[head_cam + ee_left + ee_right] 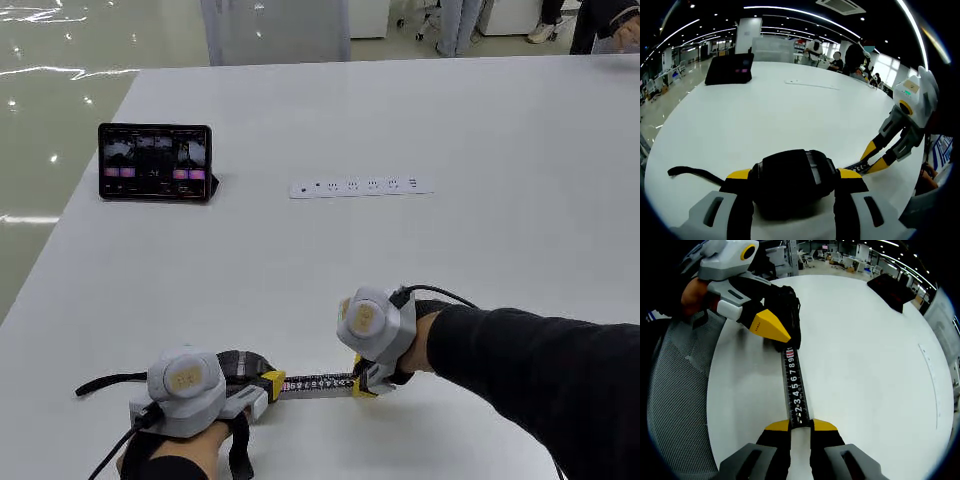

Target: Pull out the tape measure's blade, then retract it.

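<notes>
Plainly, the black, rounded tape measure (787,307) is sitting on the white tabletop (400,120) near the person's edge. Its dark steel blade (793,390), marked with white numerals, is lying a short way out of the case and reaching to the right. The left tongs (795,175) are closing on the case from both sides, their yellow tips pressing its flanks, so the body is being held firm. The right tongs (800,426) are pinching the blade's free end, jaws nearly together with only the thin strip between them.

By my judgement, the case is looking compact, hard-shelled and a little smooth, probably weighty for its bulk, so a grip across its broad sides is serving best. The blade is likely behaving otherwise: thin and springy, holding stiff only along its length, and liable to kink or slide sideways. Its very end is offering the surest hold. A spring inside is probably pulling back on it, so a loosened pinch is risking a snap-back.

A black fabric wrist strap (105,382) is trailing off the case to the left. Farther off, a dark tablet (155,162) is standing propped, and a flat white power strip (360,186) is lying well apart from the work.
</notes>
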Demonstrator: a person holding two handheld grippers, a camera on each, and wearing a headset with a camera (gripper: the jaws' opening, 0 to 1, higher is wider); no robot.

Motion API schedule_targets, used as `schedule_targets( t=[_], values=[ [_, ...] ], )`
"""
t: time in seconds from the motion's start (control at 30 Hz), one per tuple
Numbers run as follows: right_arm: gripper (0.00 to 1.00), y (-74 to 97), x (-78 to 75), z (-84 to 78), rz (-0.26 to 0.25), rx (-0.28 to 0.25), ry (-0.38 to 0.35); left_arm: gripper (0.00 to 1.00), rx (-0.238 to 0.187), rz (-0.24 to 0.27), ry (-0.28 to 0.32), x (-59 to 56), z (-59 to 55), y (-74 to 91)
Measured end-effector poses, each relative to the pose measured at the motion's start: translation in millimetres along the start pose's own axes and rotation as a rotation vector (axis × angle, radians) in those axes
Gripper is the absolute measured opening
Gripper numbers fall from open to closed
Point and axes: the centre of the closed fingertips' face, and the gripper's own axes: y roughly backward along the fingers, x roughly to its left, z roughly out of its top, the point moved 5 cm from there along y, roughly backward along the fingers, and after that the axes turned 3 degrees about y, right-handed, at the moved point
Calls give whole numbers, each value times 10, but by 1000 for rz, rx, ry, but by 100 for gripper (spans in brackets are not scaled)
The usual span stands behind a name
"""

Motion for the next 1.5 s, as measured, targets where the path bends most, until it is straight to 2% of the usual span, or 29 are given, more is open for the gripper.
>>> schedule_targets(
  t=[0.7,1.5],
  values=[
    [10,-26,6,68,0,-30,-7,60,-9,-25,14,18,1,9],
    [10,-61,26,141,1,-31,-9,60,-7,-32,18,20,3,6]
  ],
)
